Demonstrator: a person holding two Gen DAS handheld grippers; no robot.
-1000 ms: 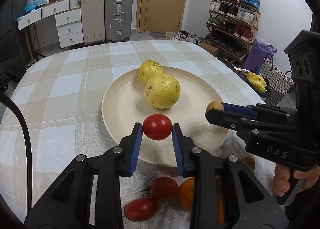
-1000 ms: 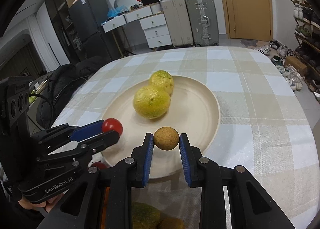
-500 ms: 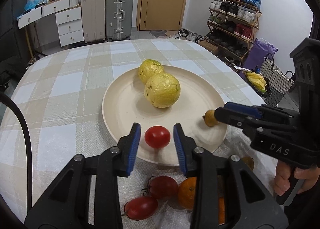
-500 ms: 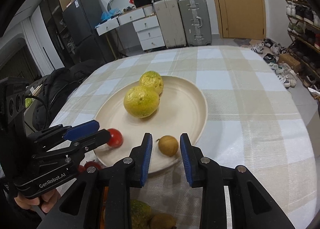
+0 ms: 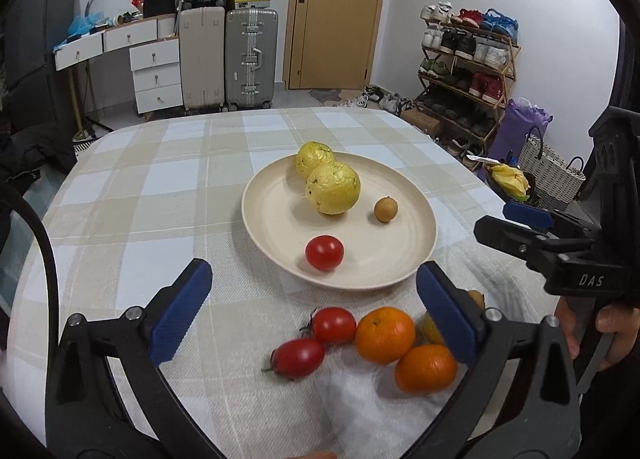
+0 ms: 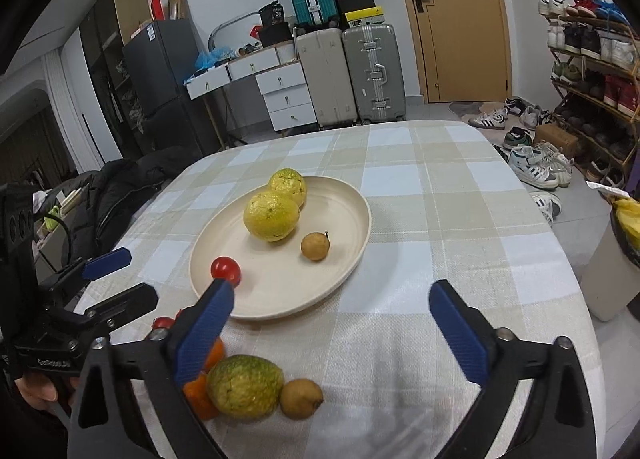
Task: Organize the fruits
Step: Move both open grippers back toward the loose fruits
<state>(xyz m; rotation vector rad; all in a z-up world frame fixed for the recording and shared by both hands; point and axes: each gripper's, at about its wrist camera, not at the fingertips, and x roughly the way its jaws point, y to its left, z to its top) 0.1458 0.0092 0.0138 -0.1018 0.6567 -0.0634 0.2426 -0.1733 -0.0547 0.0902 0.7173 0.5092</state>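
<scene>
Both sets of tongs, the left gripper point(image 5: 314, 313) and the right gripper point(image 6: 334, 325), were springing wide with nothing between their ribbed blue pads. The glossy round red tomato point(image 5: 324, 252) and the small matte tan longan point(image 6: 315, 245) sat loose on the smooth round cream plate point(image 5: 404, 259) (beside two knobbly yellow fruits point(image 5: 333, 187)).

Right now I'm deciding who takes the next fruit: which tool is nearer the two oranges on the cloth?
Left. The left tool hangs over the oranges, which lie by its right finger, jaws opening, empty. The right tool sits further right, the oranges outside its left finger.
</scene>
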